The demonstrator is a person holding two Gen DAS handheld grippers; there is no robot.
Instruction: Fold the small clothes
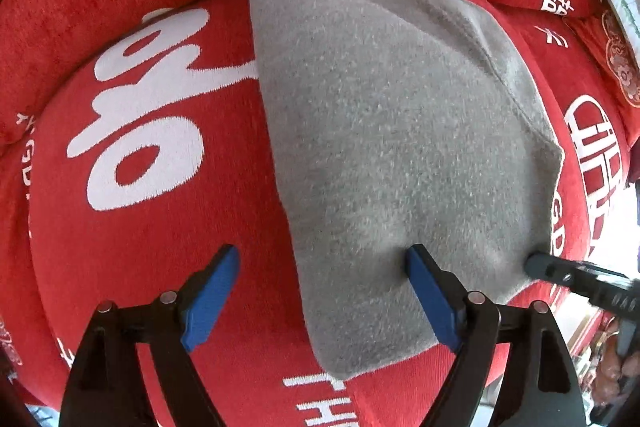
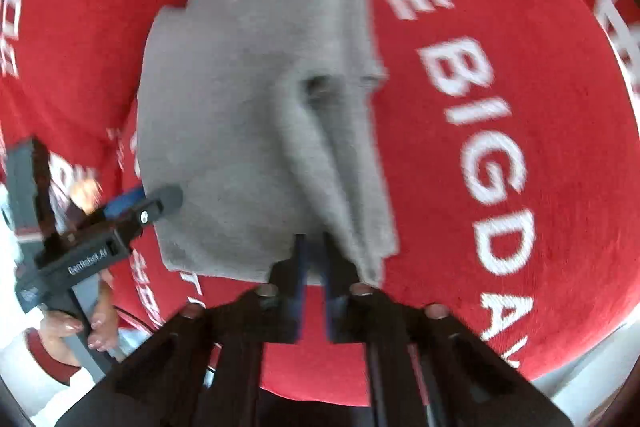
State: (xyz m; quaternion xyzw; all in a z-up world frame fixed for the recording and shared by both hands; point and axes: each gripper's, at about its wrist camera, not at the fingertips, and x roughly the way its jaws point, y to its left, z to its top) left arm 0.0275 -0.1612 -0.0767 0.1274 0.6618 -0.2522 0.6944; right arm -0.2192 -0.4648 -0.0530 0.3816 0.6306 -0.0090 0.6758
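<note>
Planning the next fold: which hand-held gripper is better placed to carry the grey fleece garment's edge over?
Right: the right hand-held gripper is shut on the grey fleece garment; the left hand-held gripper stands open.

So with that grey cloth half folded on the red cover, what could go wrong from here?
The right gripper is shut on one edge of the grey cloth, while the left gripper is open, one finger resting on it. A pull could drag the whole cloth across the red cover. The raised ridge near the pinch may set a crooked crease.
</note>
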